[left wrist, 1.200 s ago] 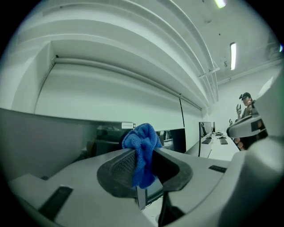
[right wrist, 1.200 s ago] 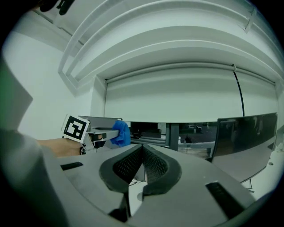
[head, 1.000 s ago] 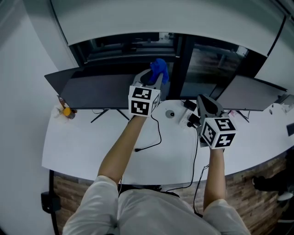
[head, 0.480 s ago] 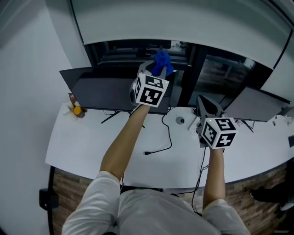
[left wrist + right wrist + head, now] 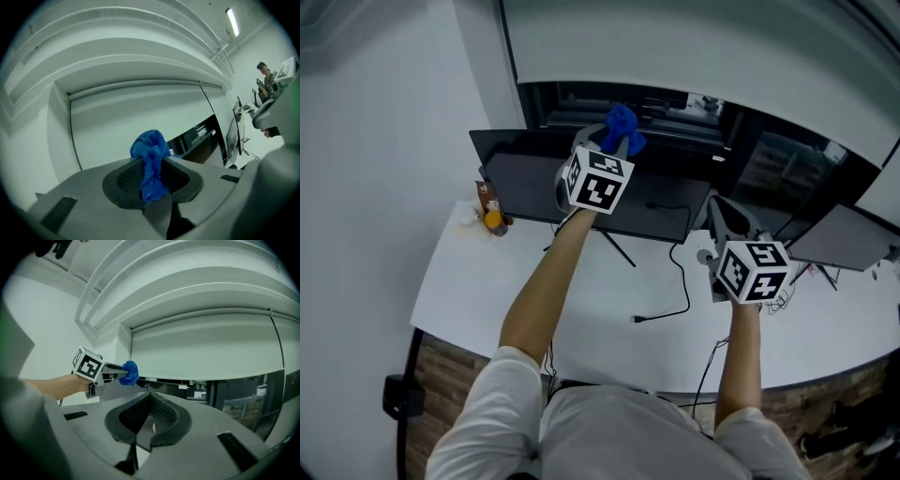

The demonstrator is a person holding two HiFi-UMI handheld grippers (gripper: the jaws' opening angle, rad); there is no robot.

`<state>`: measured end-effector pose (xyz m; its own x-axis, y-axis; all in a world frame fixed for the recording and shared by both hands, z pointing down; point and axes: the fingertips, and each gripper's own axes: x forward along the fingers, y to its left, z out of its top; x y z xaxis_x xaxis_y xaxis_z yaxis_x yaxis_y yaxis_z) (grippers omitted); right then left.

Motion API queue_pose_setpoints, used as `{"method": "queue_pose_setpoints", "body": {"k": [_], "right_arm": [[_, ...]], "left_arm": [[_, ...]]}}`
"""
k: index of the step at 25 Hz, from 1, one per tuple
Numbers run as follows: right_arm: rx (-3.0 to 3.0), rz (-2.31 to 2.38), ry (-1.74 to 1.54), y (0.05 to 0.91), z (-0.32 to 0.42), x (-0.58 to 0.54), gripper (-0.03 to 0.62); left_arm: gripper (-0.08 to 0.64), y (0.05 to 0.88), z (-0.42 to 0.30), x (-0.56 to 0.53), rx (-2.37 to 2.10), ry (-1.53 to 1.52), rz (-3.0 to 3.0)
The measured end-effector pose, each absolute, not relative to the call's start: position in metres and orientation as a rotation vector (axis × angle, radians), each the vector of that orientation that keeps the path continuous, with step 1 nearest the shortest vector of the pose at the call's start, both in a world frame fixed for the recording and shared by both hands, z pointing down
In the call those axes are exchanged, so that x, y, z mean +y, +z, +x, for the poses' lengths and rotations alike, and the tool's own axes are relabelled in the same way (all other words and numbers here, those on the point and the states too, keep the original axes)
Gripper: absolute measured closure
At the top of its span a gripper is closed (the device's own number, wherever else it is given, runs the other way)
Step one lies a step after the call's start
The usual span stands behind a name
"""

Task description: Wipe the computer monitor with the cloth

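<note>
Blue terry cloth (image 5: 151,159), bunched into a soft wad, sits pinched between the jaws of the left gripper (image 5: 612,148). It is raised at the top edge of the dark computer monitor (image 5: 581,192) that stands on the white desk (image 5: 478,291). No view shows whether cloth and screen are touching. The cloth looks light, limp and easily squashed. The grip across its middle leaves a tuft beyond the jaw tips, and that tuft looks like the part that should meet the panel. The monitor, on thin splayed legs, will probably rock under a firm push, and its screen face is likely delicate, so light strokes seem wise. The right gripper (image 5: 724,220) hangs over the desk near a loose black cable (image 5: 670,305), its jaws pressed together on nothing. It is well placed to brace the monitor's frame if needed.
</note>
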<state>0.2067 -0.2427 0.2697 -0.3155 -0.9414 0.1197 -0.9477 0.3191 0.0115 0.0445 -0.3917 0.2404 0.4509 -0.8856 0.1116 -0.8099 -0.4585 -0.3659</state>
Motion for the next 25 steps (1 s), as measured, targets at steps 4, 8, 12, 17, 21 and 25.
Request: {"method": "queue_pose_setpoints", "body": {"k": [4, 8, 12, 17, 21, 25], "right_arm": [[-2.48, 1.736, 0.086, 0.272, 0.154, -0.256, 0.577], [-2.49, 1.695, 0.084, 0.278, 0.099, -0.266, 0.577], [-2.486, 1.675, 0.089, 0.285, 0.053, -0.274, 0.577], [-2.484, 1.671, 0.102, 0.293, 0.003, -0.283, 0.577], [-2.477, 1.669, 0.115, 0.299, -0.029, -0.287, 0.577], [-2.476, 1.647, 0.112, 0.303, -0.053, -0.287, 0.577]], "left_arm": [[0.443, 0.243, -0.031, -0.404, 1.534, -0.426, -2.422], [0.443, 0.245, -0.108, -0.416, 1.599, -0.441, -2.397], [0.443, 0.246, -0.176, -0.43, 1.642, -0.462, -2.373], [0.443, 0.25, -0.244, -0.445, 1.661, -0.492, -2.355], [0.443, 0.254, -0.288, -0.452, 1.684, -0.504, -2.352], [0.443, 0.255, -0.322, -0.456, 1.718, -0.508, -2.345]]}}
